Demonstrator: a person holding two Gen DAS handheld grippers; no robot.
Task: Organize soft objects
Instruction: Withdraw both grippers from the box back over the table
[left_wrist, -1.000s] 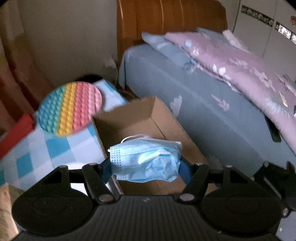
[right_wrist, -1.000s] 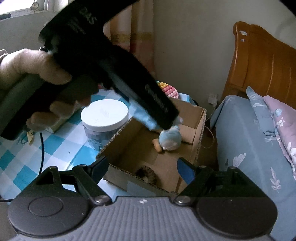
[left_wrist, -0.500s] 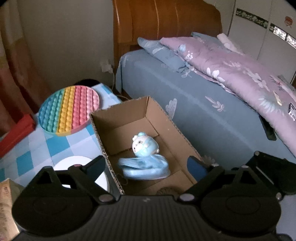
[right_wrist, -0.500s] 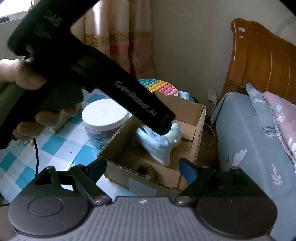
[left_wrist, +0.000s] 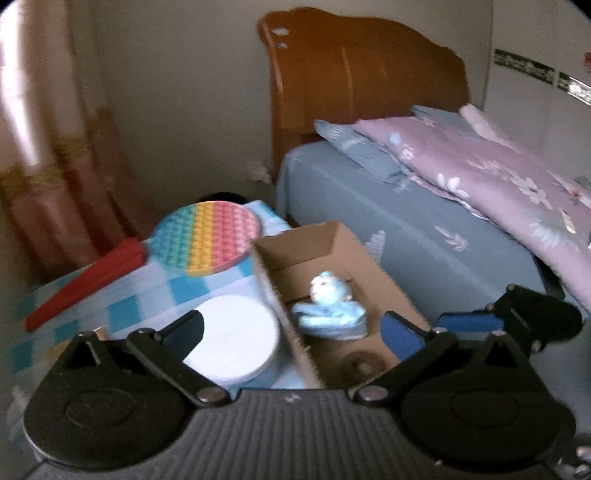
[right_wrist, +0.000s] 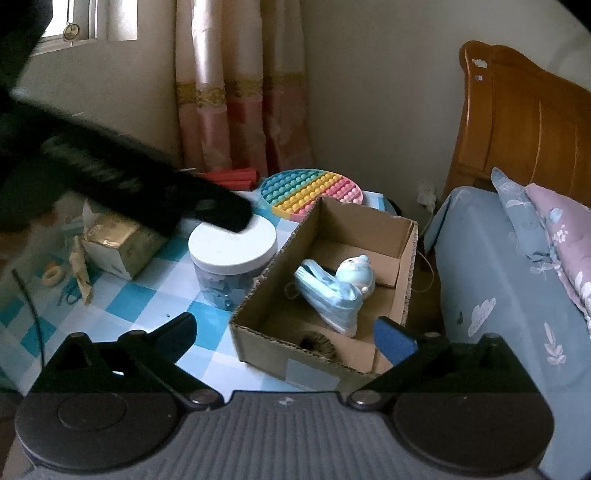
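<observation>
Both hand-held grippers, left (left_wrist: 291, 330) and right (right_wrist: 284, 332), gape wide and empty. Face mask (right_wrist: 328, 301) lies in cardboard box (right_wrist: 406, 258) at the counter (right_wrist: 122, 295) edge beside the bed (right_wrist: 491, 295). Risk: a careless nudge tips the box off.

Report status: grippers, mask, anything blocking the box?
Left gripper open, empty. Right gripper open, empty. Face mask in cardboard box, against the plush toy. Nothing blocking the box.

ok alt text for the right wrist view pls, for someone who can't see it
An open cardboard box on a blue-checked table holds a blue face mask lying against a small plush toy. The open right gripper is empty in front of it; a white-lidded jar stands left.
</observation>
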